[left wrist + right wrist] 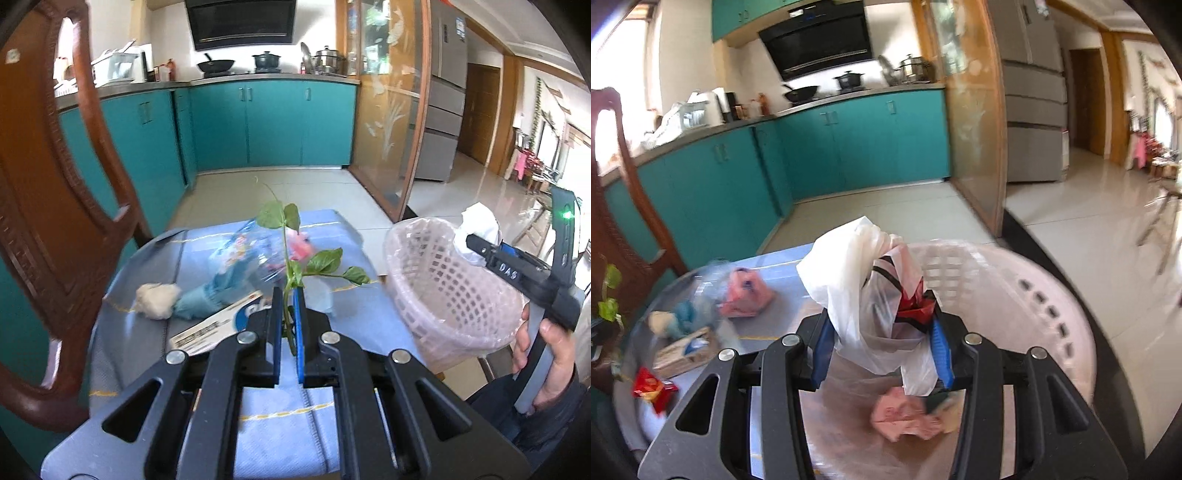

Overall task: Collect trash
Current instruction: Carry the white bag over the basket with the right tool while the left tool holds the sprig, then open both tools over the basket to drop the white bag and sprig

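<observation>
I see one pink lattice plastic basket (pixel 1015 280) under my right gripper (pixel 882 314), which clamps a white plastic bag with red wrapping inside (pixel 864 295) right above it. My left gripper (pixel 287 306) is closed on a green leafy stem (pixel 291 266) over the blue cloth table (pixel 155 332). Only the right view shows the basket's inside — crumpled pink paper (pixel 905 413); only the left shows a white wad (pixel 157 301).

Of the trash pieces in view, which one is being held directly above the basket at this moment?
The white plastic bag, gripped by the right tongs over the pink basket; the rest lie on the table.
</observation>
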Tool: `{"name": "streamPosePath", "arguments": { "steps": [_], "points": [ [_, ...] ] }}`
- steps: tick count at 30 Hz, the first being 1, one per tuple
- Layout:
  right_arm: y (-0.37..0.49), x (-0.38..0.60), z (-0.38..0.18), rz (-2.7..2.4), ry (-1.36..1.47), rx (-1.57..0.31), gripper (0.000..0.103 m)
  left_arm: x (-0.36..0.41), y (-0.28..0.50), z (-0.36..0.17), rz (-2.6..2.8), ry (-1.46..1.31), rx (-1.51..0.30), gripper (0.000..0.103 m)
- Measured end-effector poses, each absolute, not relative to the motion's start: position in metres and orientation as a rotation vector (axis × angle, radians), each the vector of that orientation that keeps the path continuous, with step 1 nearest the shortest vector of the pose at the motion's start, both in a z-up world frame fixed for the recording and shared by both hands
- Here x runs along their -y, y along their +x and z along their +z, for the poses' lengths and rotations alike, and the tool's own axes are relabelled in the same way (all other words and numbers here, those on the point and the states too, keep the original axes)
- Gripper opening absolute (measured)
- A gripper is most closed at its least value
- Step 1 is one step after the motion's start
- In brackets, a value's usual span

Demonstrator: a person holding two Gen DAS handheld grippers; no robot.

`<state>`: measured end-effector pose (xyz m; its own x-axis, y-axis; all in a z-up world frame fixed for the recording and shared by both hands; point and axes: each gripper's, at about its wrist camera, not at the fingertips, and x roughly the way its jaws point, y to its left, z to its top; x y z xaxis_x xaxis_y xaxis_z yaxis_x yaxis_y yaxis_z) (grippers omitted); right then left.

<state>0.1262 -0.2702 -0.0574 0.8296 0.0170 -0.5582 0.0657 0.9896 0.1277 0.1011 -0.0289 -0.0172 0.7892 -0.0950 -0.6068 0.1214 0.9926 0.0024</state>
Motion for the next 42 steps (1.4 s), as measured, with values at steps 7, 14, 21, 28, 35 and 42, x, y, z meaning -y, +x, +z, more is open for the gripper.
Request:
{"name": "streamPosePath", "arguments": {
  "steps": [7,14,21,28,35,42],
  "points": [
    [0.132,0.284,-0.074,-0.082,0.142,-0.687,0.045,0.069,0.143,-0.016,-0.280,-0.019,-0.700,0.007],
    [0.144,0.307,-0.101,-0.070,0.275,-0.844,0.059,0.135,0.185,-0.021,-0.454,0.004,-0.744,0.007],
    [0.116,0.356,-0.083,-0.173,0.538,-0.645,0.089,0.184,0.207,-0.057,-0.538,0.023,-0.842,0.008],
    [0.112,0.361,-0.082,-0.174,0.575,-0.611,0.089,0.190,0.202,-0.077,-0.549,0.056,-0.816,0.077],
    [0.120,0.329,-0.069,-0.069,0.475,-0.591,0.089,0.111,0.183,-0.066,-0.236,0.089,-0.757,0.086],
    [0.130,0.267,-0.060,0.103,0.323,-0.603,0.092,0.011,0.136,-0.079,0.009,0.054,-0.785,0.092]
  ]
}}
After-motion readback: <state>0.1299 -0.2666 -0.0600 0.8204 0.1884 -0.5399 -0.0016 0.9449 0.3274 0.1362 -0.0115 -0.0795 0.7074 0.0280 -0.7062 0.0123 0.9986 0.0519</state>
